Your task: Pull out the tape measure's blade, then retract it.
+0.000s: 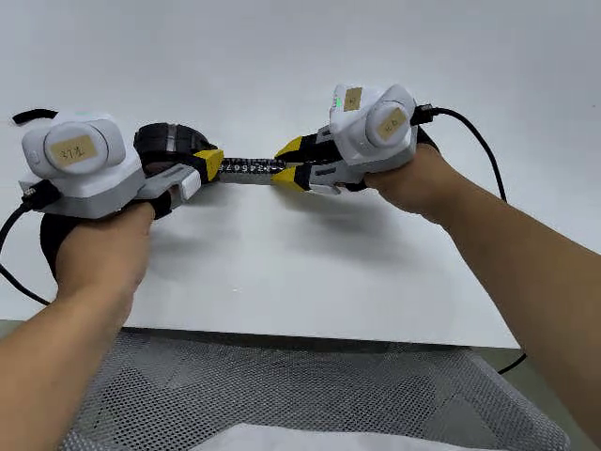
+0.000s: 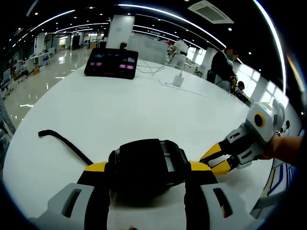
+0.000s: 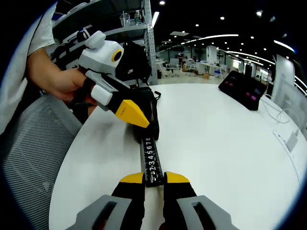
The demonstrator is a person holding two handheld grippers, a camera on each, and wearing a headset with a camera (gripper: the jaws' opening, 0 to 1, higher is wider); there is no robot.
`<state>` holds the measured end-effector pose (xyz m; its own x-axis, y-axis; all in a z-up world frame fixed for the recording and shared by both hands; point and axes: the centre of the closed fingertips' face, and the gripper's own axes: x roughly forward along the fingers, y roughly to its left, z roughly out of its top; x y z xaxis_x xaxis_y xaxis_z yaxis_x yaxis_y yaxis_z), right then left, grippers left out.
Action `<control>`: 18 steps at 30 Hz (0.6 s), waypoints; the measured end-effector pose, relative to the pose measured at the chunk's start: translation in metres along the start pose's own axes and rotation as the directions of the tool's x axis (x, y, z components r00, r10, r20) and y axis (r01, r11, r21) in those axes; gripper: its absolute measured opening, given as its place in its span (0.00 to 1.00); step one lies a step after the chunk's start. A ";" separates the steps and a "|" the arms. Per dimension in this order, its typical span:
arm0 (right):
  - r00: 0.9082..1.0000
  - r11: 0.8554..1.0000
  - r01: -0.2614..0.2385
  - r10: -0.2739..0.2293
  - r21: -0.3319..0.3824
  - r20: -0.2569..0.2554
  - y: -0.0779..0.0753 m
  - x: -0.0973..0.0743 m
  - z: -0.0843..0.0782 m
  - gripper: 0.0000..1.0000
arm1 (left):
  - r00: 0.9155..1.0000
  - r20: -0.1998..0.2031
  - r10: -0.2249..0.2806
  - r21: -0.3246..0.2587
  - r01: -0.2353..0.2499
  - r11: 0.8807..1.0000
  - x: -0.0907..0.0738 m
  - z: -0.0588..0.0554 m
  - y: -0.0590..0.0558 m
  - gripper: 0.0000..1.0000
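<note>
Tape measure [image 1: 169, 143] (black body) held over the white desk [image 1: 282, 272], toward its near edge; whether it touches the surface cannot be told. Left gripper [image 2: 146, 167]: yellow-tipped fingers [image 2: 96, 167] clamped on either side of the tape measure's body. Blade [image 3: 149, 158] (black, white numerals 3 to 8 legible in the right gripper view) drawn out a short way, running straight from the body to the right gripper [image 3: 153, 178], whose fingers are closed together on the blade's free end. The two grippers sit level, fingertips pointing toward one another. A black strap [image 2: 62, 141] lies on the desk, leading away from beside the body. A grey mesh chair [image 1: 282, 385] sits below the desk's near edge.
</note>
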<state>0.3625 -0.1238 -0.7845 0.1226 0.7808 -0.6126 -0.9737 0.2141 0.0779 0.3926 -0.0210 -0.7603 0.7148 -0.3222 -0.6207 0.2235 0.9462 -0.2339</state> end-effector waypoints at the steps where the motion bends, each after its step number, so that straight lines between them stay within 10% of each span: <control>1: 1.000 1.000 -0.001 0.001 0.000 0.002 0.000 0.001 0.001 0.10 | 1.000 -0.001 -0.001 0.000 0.001 1.000 0.000 0.000 0.000 0.58; 18: 0.999 1.000 -0.024 0.024 0.000 0.026 0.004 0.024 0.017 0.10 | 1.000 -0.003 0.002 0.004 -0.002 1.000 0.001 -0.001 0.000 0.58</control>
<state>0.3654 -0.0939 -0.7854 0.1046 0.8009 -0.5896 -0.9764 0.1953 0.0921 0.3926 -0.0210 -0.7611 0.7134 -0.3206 -0.6231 0.2247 0.9469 -0.2300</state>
